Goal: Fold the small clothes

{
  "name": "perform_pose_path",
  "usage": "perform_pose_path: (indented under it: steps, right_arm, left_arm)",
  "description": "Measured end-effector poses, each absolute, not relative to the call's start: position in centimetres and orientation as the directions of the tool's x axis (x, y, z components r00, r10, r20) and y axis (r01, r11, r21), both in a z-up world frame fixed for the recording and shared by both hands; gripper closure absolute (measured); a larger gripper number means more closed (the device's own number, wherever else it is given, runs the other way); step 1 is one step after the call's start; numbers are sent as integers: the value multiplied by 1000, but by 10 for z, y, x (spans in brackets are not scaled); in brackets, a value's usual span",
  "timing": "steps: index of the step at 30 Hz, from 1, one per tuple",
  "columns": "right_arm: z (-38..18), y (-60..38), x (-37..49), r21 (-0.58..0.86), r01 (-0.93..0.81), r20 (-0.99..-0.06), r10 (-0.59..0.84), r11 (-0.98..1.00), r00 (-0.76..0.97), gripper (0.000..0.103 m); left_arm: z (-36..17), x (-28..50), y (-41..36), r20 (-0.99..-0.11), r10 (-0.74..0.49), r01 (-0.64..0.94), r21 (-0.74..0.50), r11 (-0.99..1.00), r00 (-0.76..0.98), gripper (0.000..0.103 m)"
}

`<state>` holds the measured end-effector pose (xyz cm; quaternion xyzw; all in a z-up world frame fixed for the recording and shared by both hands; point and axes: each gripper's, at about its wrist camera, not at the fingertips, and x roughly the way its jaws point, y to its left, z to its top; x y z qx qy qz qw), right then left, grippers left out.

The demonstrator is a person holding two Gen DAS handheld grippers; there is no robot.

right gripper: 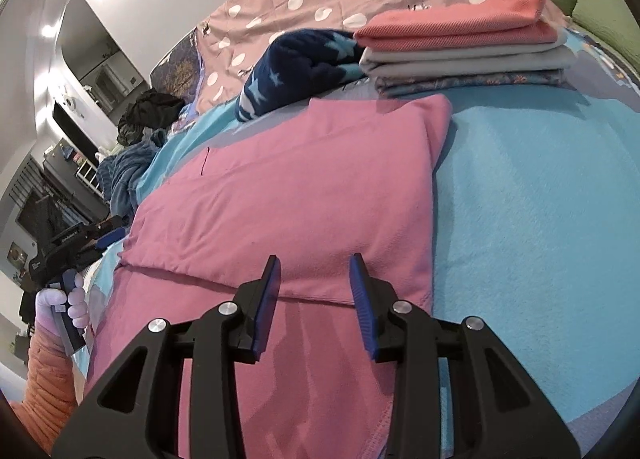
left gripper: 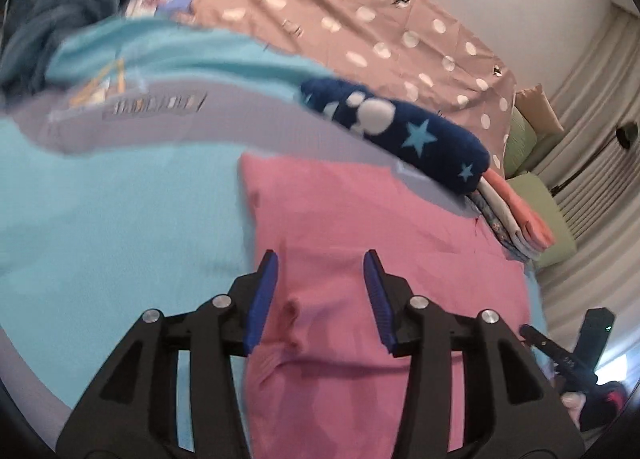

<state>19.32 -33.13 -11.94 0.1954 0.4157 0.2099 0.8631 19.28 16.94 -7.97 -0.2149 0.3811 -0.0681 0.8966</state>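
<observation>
Both tongs hover released, left gripper [left gripper: 320, 295] and right gripper [right gripper: 314, 299], over the pink garment [right gripper: 288, 187]. It looks soft, light, floppy (likely fleece); pinch the folded edge just ahead of the right fingers.

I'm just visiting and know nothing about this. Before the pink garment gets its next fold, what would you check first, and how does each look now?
1. Left tool open, holding nothing: ok.
2. Right tool open, holding nothing: ok.
3. Pink garment lies flat on the blue blanket: ok.
4. Folded stack sits clear of the garment: ok.
5. Navy star cloth apart from the garment's far edge: cannot tell.
</observation>
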Motion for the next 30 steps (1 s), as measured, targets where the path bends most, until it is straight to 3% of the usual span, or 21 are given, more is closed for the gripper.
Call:
perform_pose_path:
  steps: [5, 9, 12, 17, 20, 23, 26, 27, 29, 30]
  right_arm:
    - [-117, -354, 193, 515, -131, -633, 478, 847, 609, 66]
    - [-124, -381, 197, 568, -51, -630, 473, 822, 616, 66]
    - [-128, -399, 215, 643, -36, -605, 536, 765, 589, 66]
    - [-139, -421, 280, 674, -11, -633, 585, 739, 508, 66]
    - [-146, -425, 305, 715, -3, -614, 631, 699, 475, 66]
    - [-148, -423, 313, 740, -19, -590, 663, 672, 461, 66]
    - [-151, -422, 319, 752, -22, -582, 678, 659, 449, 67]
    - [-152, -423, 320, 752, -23, -582, 681, 658, 444, 69]
    - [-149, -421, 324, 735, -40, -591, 669, 676, 451, 97]
    - [-146, -421, 326, 723, -42, -595, 653, 689, 469, 98]
  left_arm:
    - [-62, 209, 114, -648, -361, 111, -393, 913, 671, 58]
    - [-106, 232, 60, -765, -373, 150, -348, 925, 525, 53]
    - [-104, 219, 26, -772, -224, 188, -137, 973, 595, 53]
    - [-55, 198, -24, -682, -463, 377, -286, 881, 566, 53]
    - [-56, 182, -84, -667, -639, 520, -417, 746, 383, 53]
    - [-81, 174, -132, -685, -688, 558, -484, 674, 238, 53]
    - [-99, 176, -160, -721, -647, 565, -434, 702, 250, 51]
    - [-102, 180, -166, -717, -640, 556, -423, 715, 276, 51]
    - [-101, 190, -171, -708, -637, 538, -425, 728, 303, 51]
    - [-101, 190, -172, -704, -636, 531, -424, 734, 317, 53]
